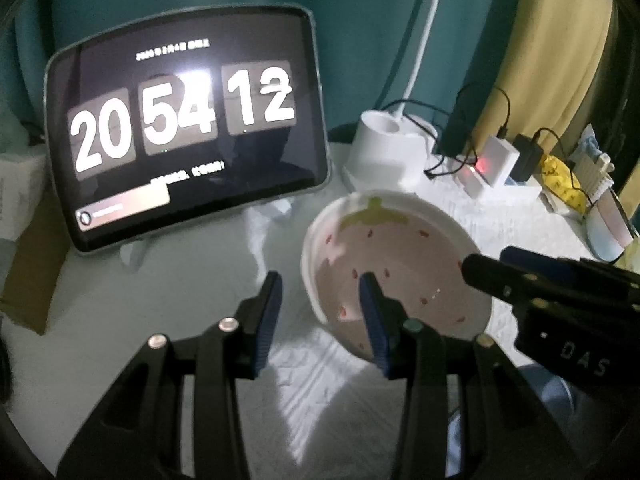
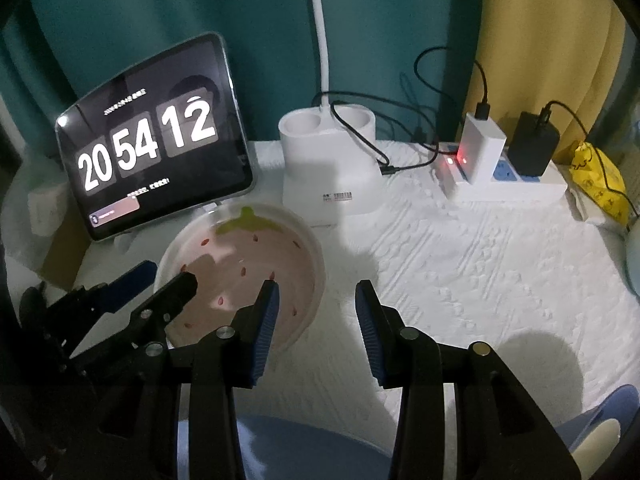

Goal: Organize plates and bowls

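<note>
Left gripper (image 1: 320, 290): The two black fingers with blue pads stand apart with nothing between them. It holds nothing. One finger reaches over the near left rim of the plate; I cannot tell if it touches.
Right gripper (image 2: 316, 296): Its fingers are spread apart too, and the gap is empty. It holds nothing. Its left finger is over the near right edge of the plate. Its right finger is over the bare cloth.
Plate (image 1: 400, 248): It is round and white with a pink strawberry picture, a green leaf at the far side and little red seeds. It lies flat on the table, between the two grippers.
Table (image 2: 480, 264): It has a white bumpy cloth on it.
Tablet (image 1: 188, 128): It leans up just behind the plate, on the far left. Its dark screen shows big white numbers, 20 54 12.
Lamp base (image 2: 330, 164): It is white and stands far back in the middle, right of the tablet. A white neck goes up from it.
Power strip (image 2: 516, 188): It is far right, with a white plug, a black plug and small red lights.
Yellow bag (image 2: 598, 184): It is at the far right edge.
</note>
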`<state>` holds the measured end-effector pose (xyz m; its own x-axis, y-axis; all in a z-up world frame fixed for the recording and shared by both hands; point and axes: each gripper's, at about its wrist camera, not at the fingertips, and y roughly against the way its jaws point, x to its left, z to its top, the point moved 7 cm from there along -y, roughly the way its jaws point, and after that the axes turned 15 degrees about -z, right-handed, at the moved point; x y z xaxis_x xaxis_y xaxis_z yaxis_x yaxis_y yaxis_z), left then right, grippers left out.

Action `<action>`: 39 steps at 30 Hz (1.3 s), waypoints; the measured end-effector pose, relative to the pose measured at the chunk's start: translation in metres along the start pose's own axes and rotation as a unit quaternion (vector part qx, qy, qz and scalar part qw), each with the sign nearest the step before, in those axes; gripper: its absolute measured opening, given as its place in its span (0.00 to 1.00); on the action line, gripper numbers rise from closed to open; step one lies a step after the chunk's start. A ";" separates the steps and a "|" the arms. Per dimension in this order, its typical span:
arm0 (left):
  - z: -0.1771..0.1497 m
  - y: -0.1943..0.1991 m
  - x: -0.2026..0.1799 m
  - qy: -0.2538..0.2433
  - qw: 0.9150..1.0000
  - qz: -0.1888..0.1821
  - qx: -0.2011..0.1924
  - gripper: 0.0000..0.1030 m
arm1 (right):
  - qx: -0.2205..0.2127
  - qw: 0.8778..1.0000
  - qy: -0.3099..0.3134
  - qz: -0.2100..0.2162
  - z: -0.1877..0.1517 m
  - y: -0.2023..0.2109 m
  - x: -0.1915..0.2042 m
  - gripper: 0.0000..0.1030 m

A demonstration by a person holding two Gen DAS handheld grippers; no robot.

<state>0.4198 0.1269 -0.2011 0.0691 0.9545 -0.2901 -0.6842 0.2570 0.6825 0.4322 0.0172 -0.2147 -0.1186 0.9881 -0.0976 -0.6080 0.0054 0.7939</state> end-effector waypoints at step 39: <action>-0.010 -0.034 0.003 -0.017 0.999 -0.013 0.038 0.19 | 0.018 1.000 -0.001 0.013 -0.018 -0.044 0.024 0.16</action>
<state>0.4359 0.1198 -0.2315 0.1124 0.9515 -0.2866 -0.6253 0.2918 0.7238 0.4414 0.0379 -0.2627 -0.1334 0.9882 -0.0757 -0.5764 -0.0152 0.8170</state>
